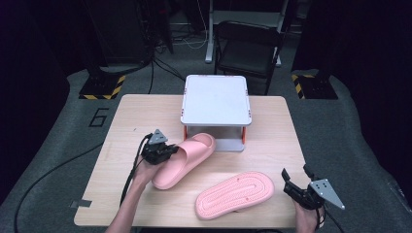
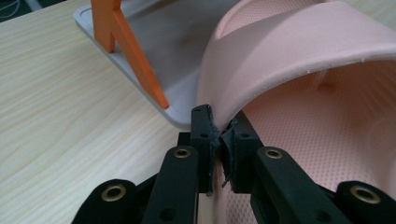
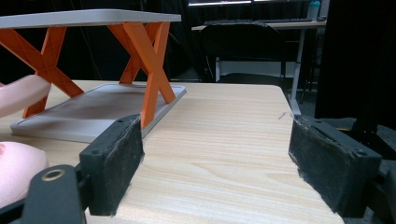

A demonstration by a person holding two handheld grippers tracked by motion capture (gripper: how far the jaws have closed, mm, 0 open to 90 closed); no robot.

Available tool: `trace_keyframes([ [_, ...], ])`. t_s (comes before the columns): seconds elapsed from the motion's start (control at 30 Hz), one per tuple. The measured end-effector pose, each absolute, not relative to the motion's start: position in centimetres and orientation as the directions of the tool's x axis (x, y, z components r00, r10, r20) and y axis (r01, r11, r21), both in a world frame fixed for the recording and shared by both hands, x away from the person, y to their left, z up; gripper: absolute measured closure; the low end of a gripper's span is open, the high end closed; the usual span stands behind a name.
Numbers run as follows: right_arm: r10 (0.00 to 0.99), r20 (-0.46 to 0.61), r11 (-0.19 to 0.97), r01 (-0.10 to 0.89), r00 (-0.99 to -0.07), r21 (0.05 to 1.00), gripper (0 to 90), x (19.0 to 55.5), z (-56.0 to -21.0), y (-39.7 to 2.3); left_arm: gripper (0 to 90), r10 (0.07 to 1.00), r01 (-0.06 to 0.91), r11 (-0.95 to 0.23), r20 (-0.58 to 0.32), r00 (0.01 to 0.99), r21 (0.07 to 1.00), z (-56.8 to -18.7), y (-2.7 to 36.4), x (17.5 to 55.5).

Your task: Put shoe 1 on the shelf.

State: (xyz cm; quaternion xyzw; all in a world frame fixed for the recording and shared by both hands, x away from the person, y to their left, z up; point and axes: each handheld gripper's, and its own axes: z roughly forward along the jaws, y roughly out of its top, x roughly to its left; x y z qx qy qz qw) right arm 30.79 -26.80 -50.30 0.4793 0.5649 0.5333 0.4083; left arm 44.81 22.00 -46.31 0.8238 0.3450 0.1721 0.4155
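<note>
1. Slipper [image 1: 187, 158] (pink, sole down) lay on table [image 1: 121, 145], toe just under front edge of grey stand [image 1: 216, 102]; heel end toward person.
2. L gripper [image 1: 160, 151] had jaws clamped tight on edge of slipper's strap, where band meets sole wall. Left gripper view showed pads pinching thin foam lip.
3. R gripper [image 1: 297, 187] sat at table's right-front corner, jaws wide apart, nothing between them.
4. Second slipper [image 1: 235, 194] lay sole up, near R gripper, apart from first.
5. Handling, judged: moulded foam, so light, soft, springy. Strap likely flexes under pinch; grip w/ pads deep on band, not at lip, to avoid slip-out.
6. Surface looked matte, fine-textured: fair friction vs felt pads.
7. Not fragile. Single-point hold likely lets slipper swing or sag; lift slowly.
</note>
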Motion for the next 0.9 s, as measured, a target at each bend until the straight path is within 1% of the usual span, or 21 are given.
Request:
trace_keyframes([
  [0.03, 0.977, 0.051, -0.03, 0.103, -0.207, 0.994, 17.4, 30.8, -50.3, -26.8, 83.4, 0.73, 0.434, -0.398, -0.008, 0.684, 0.808, -46.4, 21.3, 45.1],
  [0.13, 0.978, 0.05, -0.029, 0.104, -0.204, 0.994, 17.4, 30.8, -50.3, -26.9, 83.4, 0.747, 0.442, -0.374, -0.017, 0.664, 0.815, -46.5, 20.6, 45.5],
  [0.17, 0.978, 0.046, -0.026, 0.102, -0.204, 0.994, 17.4, 30.8, -50.3, -27.0, 83.4, 0.772, 0.466, -0.339, -0.042, 0.634, 0.817, -46.6, 19.7, 46.1],
  [0.33, 0.978, 0.051, -0.031, 0.102, -0.205, 0.994, 17.4, 30.8, -50.3, -27.0, 82.7, 0.832, 0.512, -0.275, -0.066, 0.551, 0.814, -46.9, 17.7, 47.6],
  [0.5, 0.977, 0.054, -0.033, 0.101, -0.207, 0.994, 17.4, 30.8, -50.3, -27.0, 80.6, 0.862, 0.547, -0.227, -0.095, 0.498, 0.806, -47.2, 16.7, 48.7],
  [0.6, 0.976, 0.051, -0.031, 0.1, -0.209, 0.994, 17.4, 30.8, -50.3, -26.9, 78.6, 0.866, 0.561, -0.201, -0.121, 0.484, 0.803, -47.5, 16.6, 49.1],
  [0.63, 0.976, 0.058, -0.037, 0.106, -0.211, 0.994, 17.4, 30.8, -50.3, -26.9, 77.1, 0.859, 0.567, -0.187, -0.146, 0.49, 0.802, -47.7, 16.7, 49.4],
  [0.7, 0.975, 0.059, -0.037, 0.106, -0.213, 0.994, 17.5, 30.8, -50.3, -26.8, 74.4, 0.857, 0.577, -0.192, -0.15, 0.492, 0.794, -47.9, 16.7, 49.4],
  [0.73, 0.974, 0.063, -0.041, 0.105, -0.216, 0.994, 17.6, 30.9, -50.3, -26.8, 72.6, 0.853, 0.595, -0.175, -0.182, 0.49, 0.785, -48.1, 16.7, 49.5],
  [0.77, 0.975, 0.056, -0.033, 0.107, -0.214, 0.994, 17.6, 30.9, -50.3, -26.8, 67.7, 0.846, 0.594, -0.169, -0.193, 0.496, 0.786, -48.1, 16.8, 49.6],
  [0.83, 0.975, 0.054, -0.032, 0.107, -0.218, 0.994, 17.6, 30.9, -50.3, -26.8, 65.6, 0.839, 0.599, -0.135, -0.231, 0.493, 0.789, -48.0, 17.2, 49.7],
  [0.9, 0.975, 0.054, -0.03, 0.114, -0.218, 0.993, 17.6, 30.9, -50.3, -26.7, 67.7, 0.845, 0.595, -0.148, -0.212, 0.492, 0.79, -47.9, 17.2, 49.7],
])
